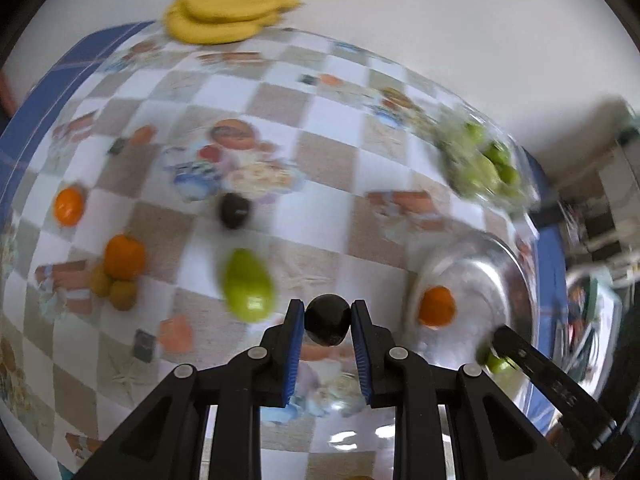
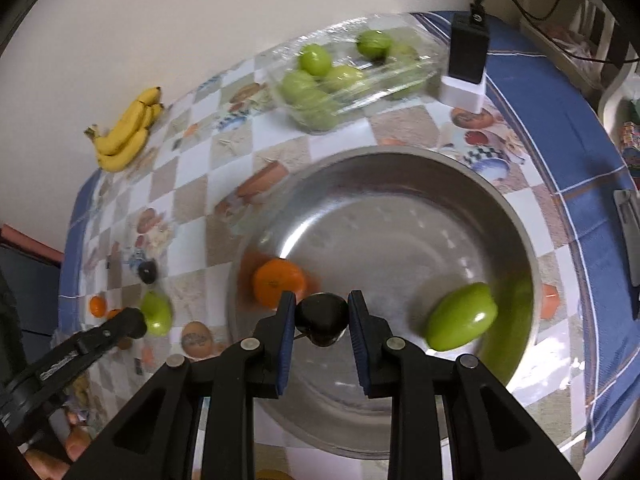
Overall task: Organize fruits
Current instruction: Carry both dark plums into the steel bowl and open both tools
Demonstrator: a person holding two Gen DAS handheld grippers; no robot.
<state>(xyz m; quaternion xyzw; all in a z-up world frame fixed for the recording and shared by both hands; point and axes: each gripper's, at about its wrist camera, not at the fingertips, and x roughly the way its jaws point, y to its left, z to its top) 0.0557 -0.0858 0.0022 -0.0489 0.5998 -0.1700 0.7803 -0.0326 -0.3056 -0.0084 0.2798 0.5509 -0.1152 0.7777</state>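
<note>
My left gripper (image 1: 327, 320) is shut on a dark avocado (image 1: 326, 325) above the checkered tablecloth. My right gripper (image 2: 321, 318) is shut on another dark avocado (image 2: 321, 320) above the steel bowl (image 2: 516, 216). The bowl holds an orange (image 2: 279, 282) and a green mango (image 2: 460, 322). In the left wrist view the bowl (image 1: 492, 256) with the orange (image 1: 437, 306) is at the right. On the cloth lie a green mango (image 1: 248, 285), a third dark avocado (image 1: 234, 210), two oranges (image 1: 124, 256) (image 1: 69, 206) and brown kiwis (image 1: 122, 294).
A banana bunch (image 1: 224, 14) lies at the table's far edge by the wall. A clear plastic tray of green fruits (image 2: 332, 76) stands behind the bowl. A black box on a white base (image 2: 466, 64) with a cable stands at the far right. The blue table border (image 2: 580, 148) marks the edge.
</note>
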